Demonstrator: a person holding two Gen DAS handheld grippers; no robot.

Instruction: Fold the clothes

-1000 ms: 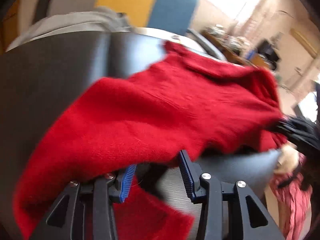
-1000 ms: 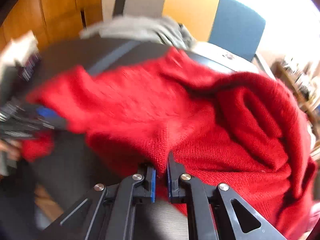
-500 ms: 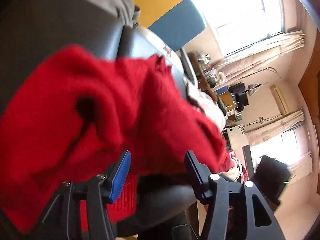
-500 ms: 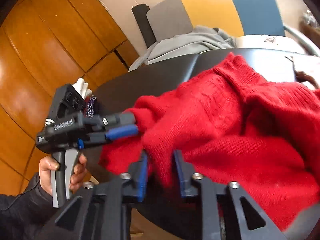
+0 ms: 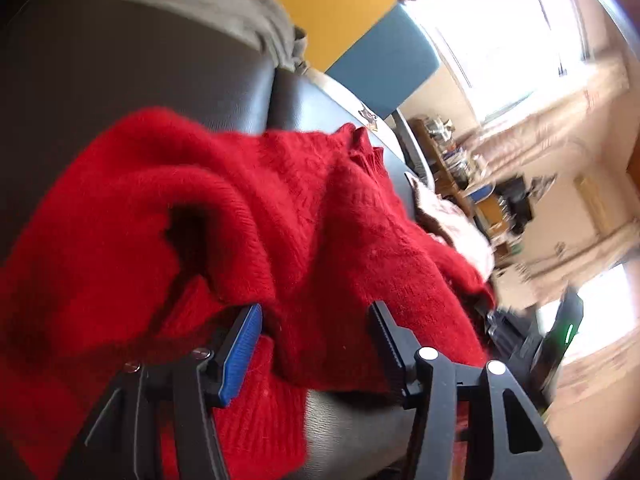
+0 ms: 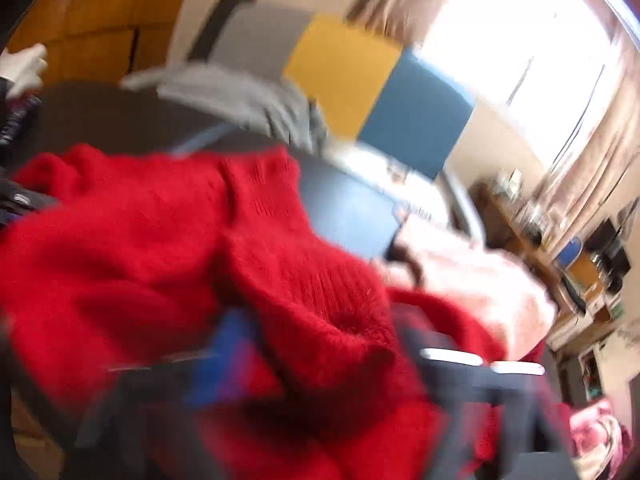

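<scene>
The red sweater (image 5: 248, 216) lies bunched on the dark counter (image 5: 132, 72), a fold of it sagging between the spread left tongs (image 5: 316, 344). The right tongs (image 6: 320, 344) are badly blurred but seem spread too, with knit heaped between them. A grey garment (image 6: 240, 96) lies behind.

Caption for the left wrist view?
Open left tongs straddle a bunched red sweater on the dark table.

A plain red knit sweater (image 5: 280, 208) lies on a dark grey table (image 5: 120, 80), beside a grey garment (image 5: 240, 12).
</scene>
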